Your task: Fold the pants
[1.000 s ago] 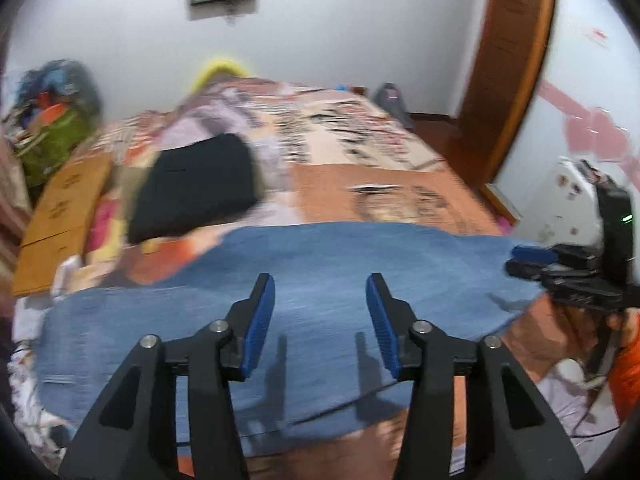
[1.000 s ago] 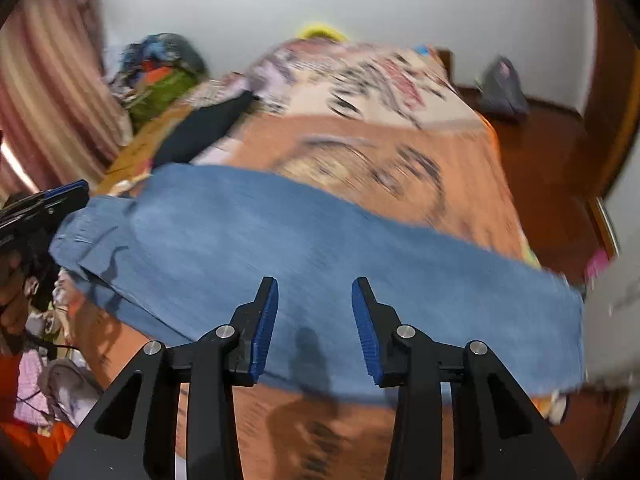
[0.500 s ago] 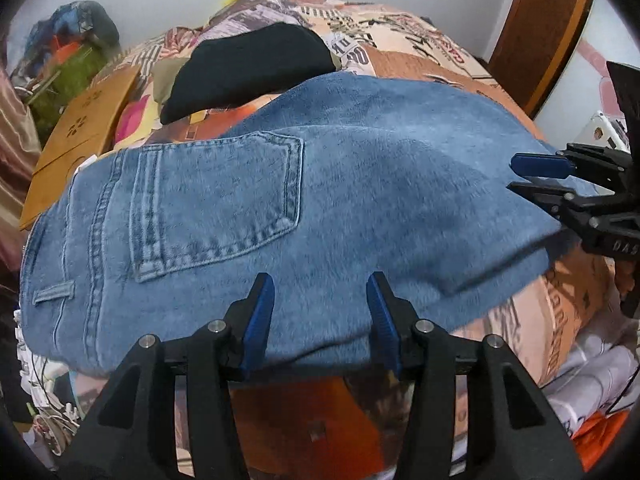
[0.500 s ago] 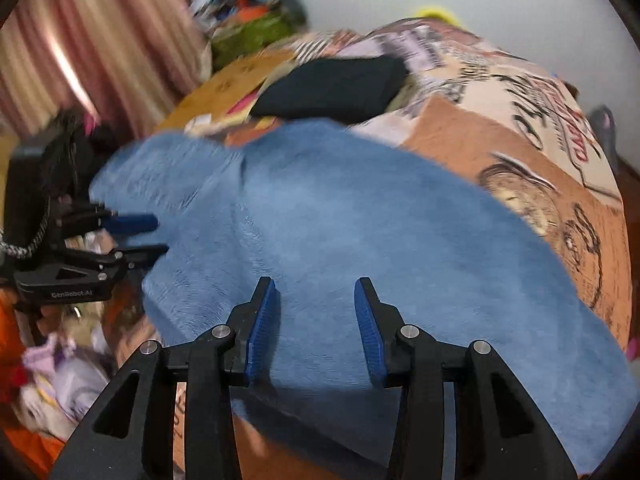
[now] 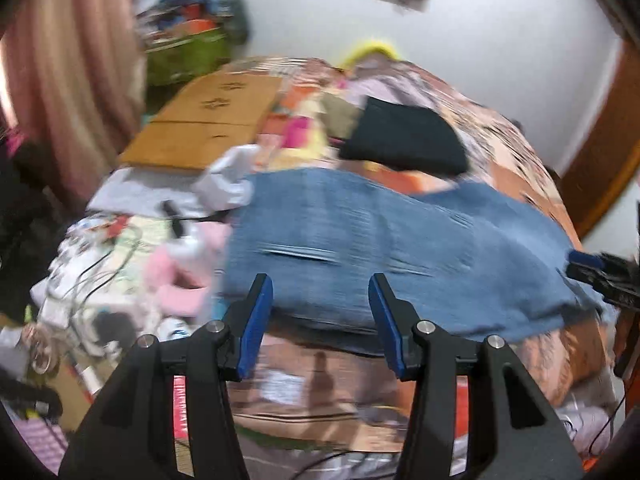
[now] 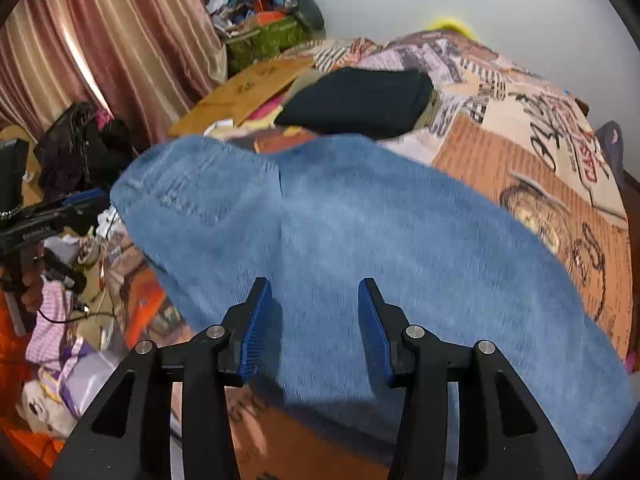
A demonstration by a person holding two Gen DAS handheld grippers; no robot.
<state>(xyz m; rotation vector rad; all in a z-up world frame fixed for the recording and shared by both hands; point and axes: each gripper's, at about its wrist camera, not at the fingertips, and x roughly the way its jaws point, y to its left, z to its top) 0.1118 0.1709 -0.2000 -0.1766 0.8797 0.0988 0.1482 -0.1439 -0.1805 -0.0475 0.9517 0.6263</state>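
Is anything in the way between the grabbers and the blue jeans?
Nothing visible is. The jeans lie spread on the bed just ahead of the right gripper, and of the left gripper too. Both have open jaws with nothing between them. The folded black cloth sits behind the jeans, out of the way.

You are working in a lived-in bedroom: a bed wearing a printed cover, striped curtains hanging, clothes piling in the corner.

Left view motion-blurred; daylight glows through curtain; fisheye edges dark.
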